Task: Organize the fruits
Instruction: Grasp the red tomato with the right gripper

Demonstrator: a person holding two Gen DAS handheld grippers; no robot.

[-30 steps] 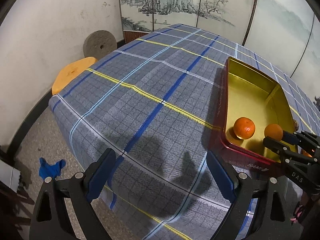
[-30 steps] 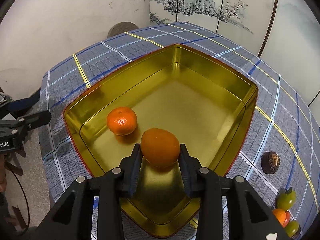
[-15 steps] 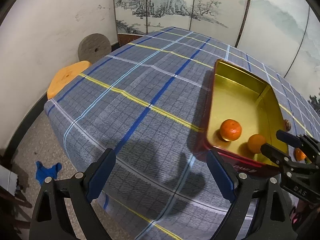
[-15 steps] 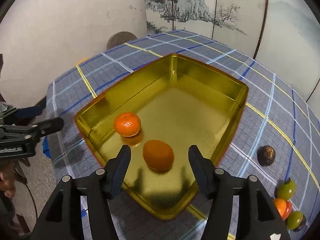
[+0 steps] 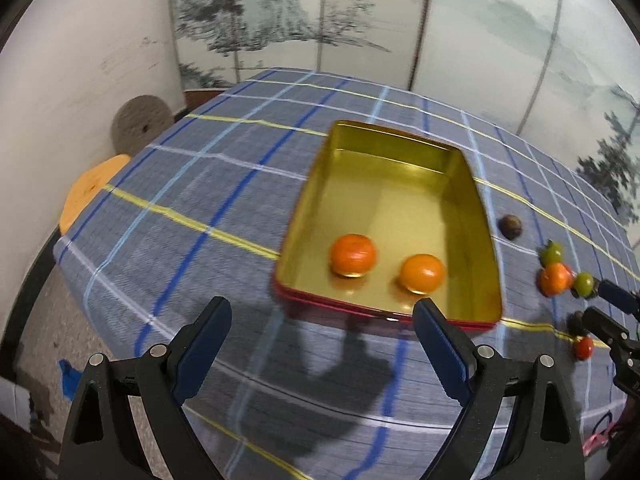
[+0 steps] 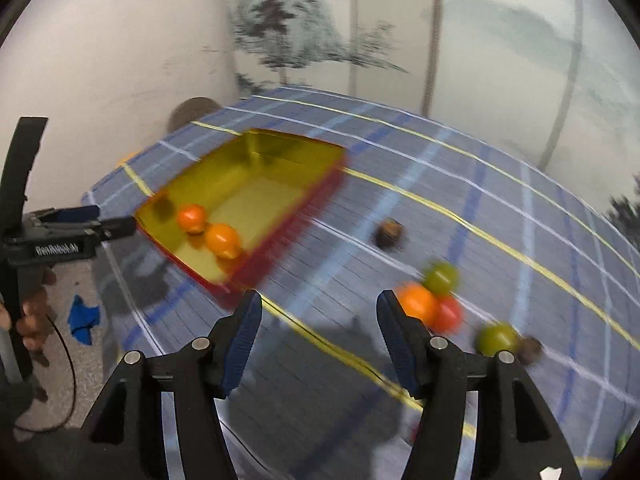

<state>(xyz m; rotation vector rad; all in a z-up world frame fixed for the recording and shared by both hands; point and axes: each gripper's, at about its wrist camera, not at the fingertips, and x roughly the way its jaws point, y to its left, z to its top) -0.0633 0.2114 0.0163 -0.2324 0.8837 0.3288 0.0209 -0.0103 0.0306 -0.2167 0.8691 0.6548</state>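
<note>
Here the gold tin (image 5: 476, 208) with the red outer wall sat on the plaid-covered worktop (image 5: 192, 200), and two orange fruits lay side by side on its floor near the front wall: a mandarin (image 5: 353, 255) to the left and a smoother orange (image 5: 423, 273) to the right, close together in the left wrist view. In the right wrist view they appeared to touch, though blur made that unsure.

The left claw (image 5: 322, 350) hung above the worktop's near edge in front of the tin, its blue-padded jaws spread wide with nothing between them.

The right claw (image 6: 319, 338) had just been opening; its jaws stood partly apart and empty, over bare cloth to the right of the tin. Just beyond its right finger lay a cluster of loose fruit on the cloth: an orange one (image 6: 418, 300) touching a red one (image 6: 450, 314), a green one (image 6: 440, 278) right behind them, and another green one (image 6: 496, 339) a little to the right beside a small dark brown item (image 6: 530, 348). A dark brown round fruit (image 6: 388, 232) lay alone between the cluster and the tin.

A blue rag (image 6: 84, 320) lay on the floor at the left, and a painted folding screen (image 5: 360, 12) stood behind the worktop.
</note>
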